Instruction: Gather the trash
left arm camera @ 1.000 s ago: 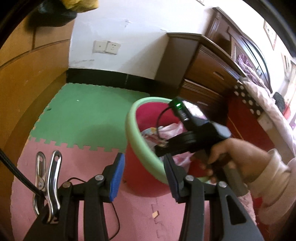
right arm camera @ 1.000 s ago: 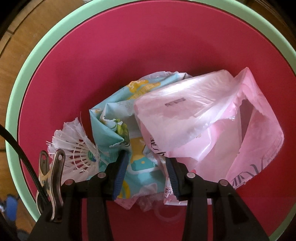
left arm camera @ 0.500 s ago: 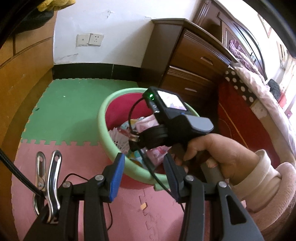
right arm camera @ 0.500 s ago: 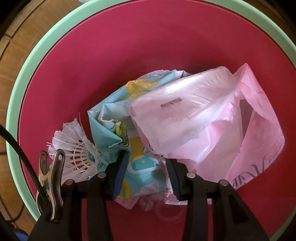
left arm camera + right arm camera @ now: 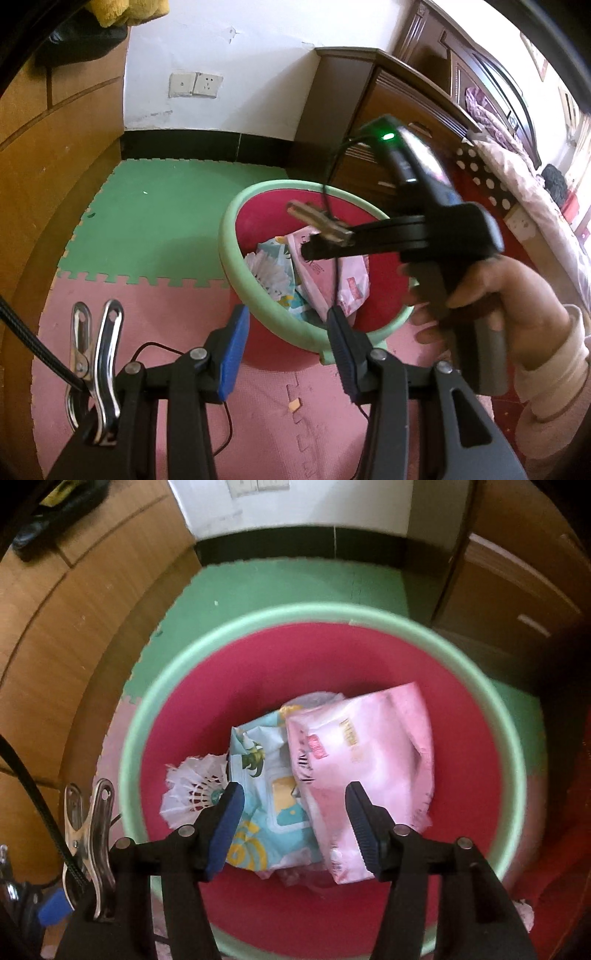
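Note:
A red basin with a pale green rim [image 5: 229, 236] [image 5: 147, 709] stands on the foam floor mats. Inside lie a pink plastic wrapper [image 5: 369, 753] [image 5: 351, 280], a teal printed wrapper [image 5: 266, 797] and a white shuttlecock [image 5: 192, 790]. My right gripper [image 5: 295, 823] hangs above this trash, pointing steeply down. Its jaws are opening and nothing is between the pads. A person's hand [image 5: 498, 295] holds it over the basin in the left wrist view. My left gripper [image 5: 286, 350] stands open and empty just short of the basin's near rim.
Green mat [image 5: 155, 214] and pink mat [image 5: 147, 317] cover the floor. A small tan scrap [image 5: 293, 406] lies on the pink mat near my left gripper. A wooden wardrobe [image 5: 55, 166] stands left, a dark dresser [image 5: 388, 103] behind the basin, a bed [image 5: 517, 173] right.
The right gripper has risen out of the basin and its jaws have spread wider, leaving the wrappers lying inside. In the left wrist view, more of the basin's inside now shows.

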The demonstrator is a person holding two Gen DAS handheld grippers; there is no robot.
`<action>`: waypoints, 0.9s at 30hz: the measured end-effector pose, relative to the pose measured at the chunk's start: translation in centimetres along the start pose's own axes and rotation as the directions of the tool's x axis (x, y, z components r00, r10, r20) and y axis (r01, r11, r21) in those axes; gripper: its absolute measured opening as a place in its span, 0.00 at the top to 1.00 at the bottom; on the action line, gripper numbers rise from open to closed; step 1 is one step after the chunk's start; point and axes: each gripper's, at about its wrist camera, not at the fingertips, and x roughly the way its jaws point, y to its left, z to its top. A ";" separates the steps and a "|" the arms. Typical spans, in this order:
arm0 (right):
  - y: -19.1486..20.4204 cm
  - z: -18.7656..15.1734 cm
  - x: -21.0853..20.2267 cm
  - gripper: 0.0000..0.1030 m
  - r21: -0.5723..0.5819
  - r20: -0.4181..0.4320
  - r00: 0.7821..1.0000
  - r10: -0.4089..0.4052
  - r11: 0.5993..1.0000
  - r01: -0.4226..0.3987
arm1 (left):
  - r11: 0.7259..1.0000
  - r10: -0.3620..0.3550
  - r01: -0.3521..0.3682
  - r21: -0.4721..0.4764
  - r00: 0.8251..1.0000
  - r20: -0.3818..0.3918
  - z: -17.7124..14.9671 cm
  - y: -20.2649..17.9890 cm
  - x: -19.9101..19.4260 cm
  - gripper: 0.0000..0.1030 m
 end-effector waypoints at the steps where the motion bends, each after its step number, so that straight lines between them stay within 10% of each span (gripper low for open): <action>1: -0.1 -0.3 -0.7 0.44 0.000 0.019 1.000 0.001 1.000 -0.001 | 1.000 0.002 -0.002 0.002 1.000 0.003 -0.1 -0.1 -0.2 0.56; 17: -3.0 -11.5 -9.2 0.43 0.042 0.283 0.959 -0.024 0.999 0.013 | 0.998 0.057 -0.058 0.033 0.998 0.035 -2.3 -2.6 -1.4 0.56; 27: -1.7 -19.5 -9.7 0.43 0.006 0.474 0.870 -0.132 0.989 0.147 | 0.992 0.117 -0.120 0.033 0.988 0.097 -5.0 -3.2 -1.2 0.56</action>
